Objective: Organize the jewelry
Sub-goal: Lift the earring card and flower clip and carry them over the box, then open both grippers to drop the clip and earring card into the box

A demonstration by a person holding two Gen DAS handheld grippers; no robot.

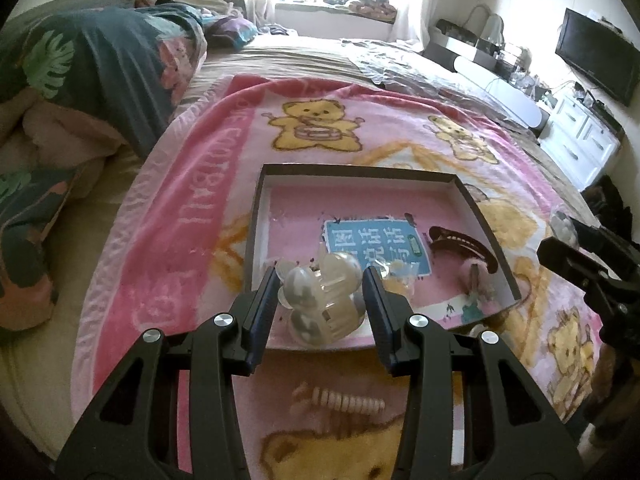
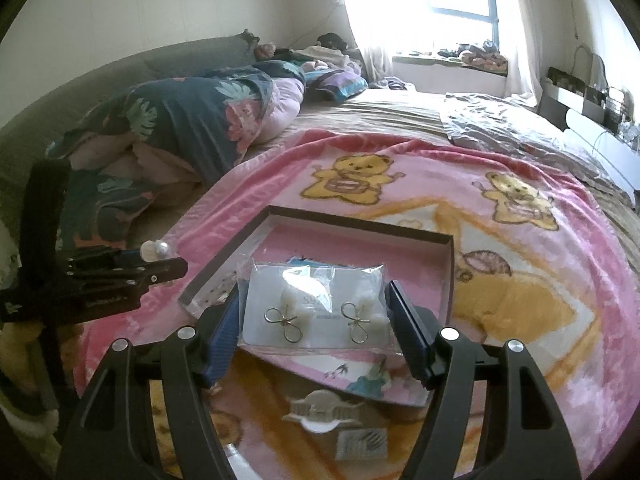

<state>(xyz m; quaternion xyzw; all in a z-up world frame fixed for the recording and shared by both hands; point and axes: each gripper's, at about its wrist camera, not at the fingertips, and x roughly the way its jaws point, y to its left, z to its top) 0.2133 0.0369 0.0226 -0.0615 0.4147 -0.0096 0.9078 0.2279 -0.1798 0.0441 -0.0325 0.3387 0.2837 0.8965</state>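
The left tongs (image 1: 320,292) are clamping a clear plastic hair claw (image 1: 316,300) and holding it over the near edge of the shallow box (image 1: 256,216), which is lying open on the pink bear blanket (image 1: 168,240) spread across the bed. The right tongs (image 2: 316,316) are gripping an earring card in a clear sleeve (image 2: 316,304) by its two side edges, also over the near side of the box (image 2: 360,228). Inside the box, a dark brown hair clip (image 1: 460,244) is lying against the right wall, and the pink floor toward the far and left walls is showing bare. On the blanket in front of the box, a pale comb-like clip (image 1: 348,402) is lying in the left wrist view, and a pale hair clip (image 2: 324,410) with a small patterned piece (image 2: 362,444) beside it in the right wrist view. Beyond the far wall of the box the blanket is running clear toward the folded quilt (image 1: 100,64) at the left.
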